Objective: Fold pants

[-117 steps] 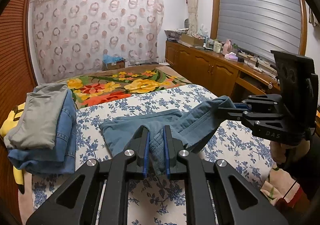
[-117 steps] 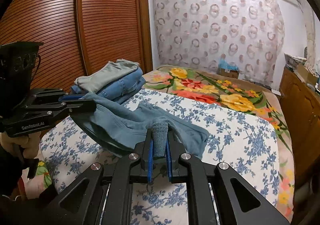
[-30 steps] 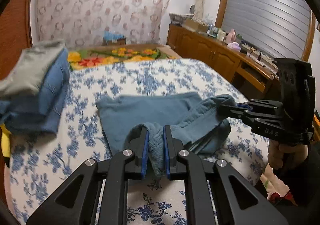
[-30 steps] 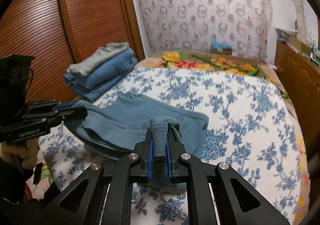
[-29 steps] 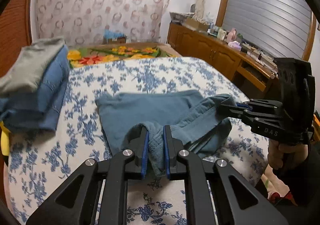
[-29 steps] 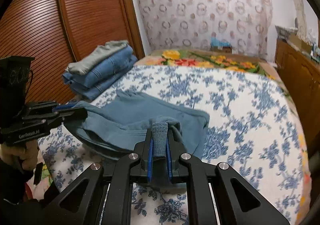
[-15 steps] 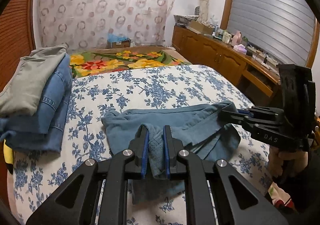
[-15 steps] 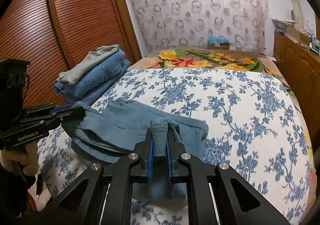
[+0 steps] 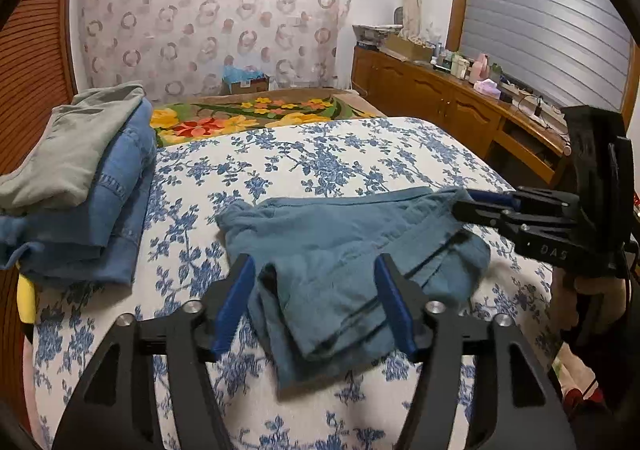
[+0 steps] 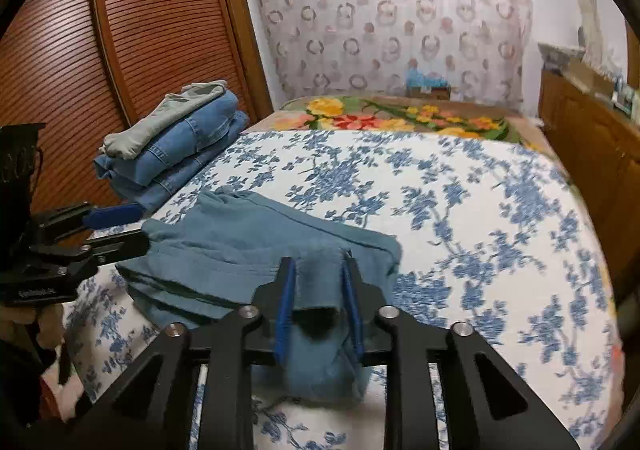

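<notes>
So the teal pants (image 9: 340, 250) are lying in a folded bundle on the bed (image 9: 320, 153), the one with the blue-flower sheet, on the near part of it with a few layers stacked up at the near edge. The left gripper (image 9: 316, 302) has its jaws spread really wide, one blue pad on each side of the near end of the bundle, and neither pad looks like it's pressing on the fabric, so it isn't holding anything. In the right wrist view you can see that same left gripper (image 10: 120, 226) from the side over at the left edge of the pants, jaws parted, the lower one right at the cloth. The right gripper (image 10: 318, 306) is partly open too, less wide than the left one, with a thick fold of the pants (image 10: 260, 246) sitting between its pads; the cloth looks loose in the gap rather than pinched. From the left wrist view the right gripper (image 9: 484, 205) sits at the right end of the bundle, fingertips touching or just at the fabric, hard to say which. Far left on the bed there's a stack of folded clothes (image 9: 76, 185), denim with a grey piece on top, well apart from the pants.
</notes>
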{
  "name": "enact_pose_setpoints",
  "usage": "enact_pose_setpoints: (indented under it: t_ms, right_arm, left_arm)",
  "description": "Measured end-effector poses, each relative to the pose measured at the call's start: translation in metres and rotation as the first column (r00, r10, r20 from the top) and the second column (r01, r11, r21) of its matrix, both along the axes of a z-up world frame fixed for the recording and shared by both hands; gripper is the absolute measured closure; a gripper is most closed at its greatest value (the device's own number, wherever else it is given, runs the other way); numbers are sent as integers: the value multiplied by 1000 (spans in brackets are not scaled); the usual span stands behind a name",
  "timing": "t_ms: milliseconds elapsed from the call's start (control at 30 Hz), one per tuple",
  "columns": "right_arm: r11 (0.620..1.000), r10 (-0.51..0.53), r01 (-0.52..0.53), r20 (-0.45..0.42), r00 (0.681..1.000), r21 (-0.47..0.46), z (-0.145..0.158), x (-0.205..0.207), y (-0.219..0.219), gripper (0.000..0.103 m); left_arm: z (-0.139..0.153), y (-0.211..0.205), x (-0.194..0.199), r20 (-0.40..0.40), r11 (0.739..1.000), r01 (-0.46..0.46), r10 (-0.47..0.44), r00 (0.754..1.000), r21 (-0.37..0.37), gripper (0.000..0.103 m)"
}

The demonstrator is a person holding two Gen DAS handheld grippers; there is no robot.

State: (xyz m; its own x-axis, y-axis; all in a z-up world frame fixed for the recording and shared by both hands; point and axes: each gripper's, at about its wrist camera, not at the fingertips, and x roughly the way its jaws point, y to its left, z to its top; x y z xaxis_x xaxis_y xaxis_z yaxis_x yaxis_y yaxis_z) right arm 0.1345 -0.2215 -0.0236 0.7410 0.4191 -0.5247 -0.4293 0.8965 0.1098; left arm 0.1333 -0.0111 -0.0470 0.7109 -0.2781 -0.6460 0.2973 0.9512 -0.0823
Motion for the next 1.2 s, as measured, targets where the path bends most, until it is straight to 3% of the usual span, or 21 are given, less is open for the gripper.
enact_pose_setpoints:
  t_ms: [133, 367, 700, 933, 1200]
  right_arm:
    - [999, 31, -31, 10, 999, -7, -1, -16, -9, 65]
    - [997, 58, -59, -25, 998, -53, -14, -28, -15, 60]
    - [987, 52, -68, -116, 992, -144, -24, 5, 5, 58]
    - [989, 32, -51, -135, 990, -140, -15, 34, 16, 58]
    - [990, -71, 63, -68, 995, -125, -1, 64, 17, 58]
  left_arm:
    - [-9, 2, -12, -29, 1000, 17, -16, 999, 18, 36]
    - [-31, 1, -16, -81, 996, 37, -31, 996, 77, 36]
    - [-33, -4, 14, -84, 989, 22, -10, 996, 144, 36]
    - [-25, 3, 46, -69, 993, -35, 43, 997, 108, 36]
    - [-17, 17, 58, -31, 987, -133, 136, 990, 91, 36]
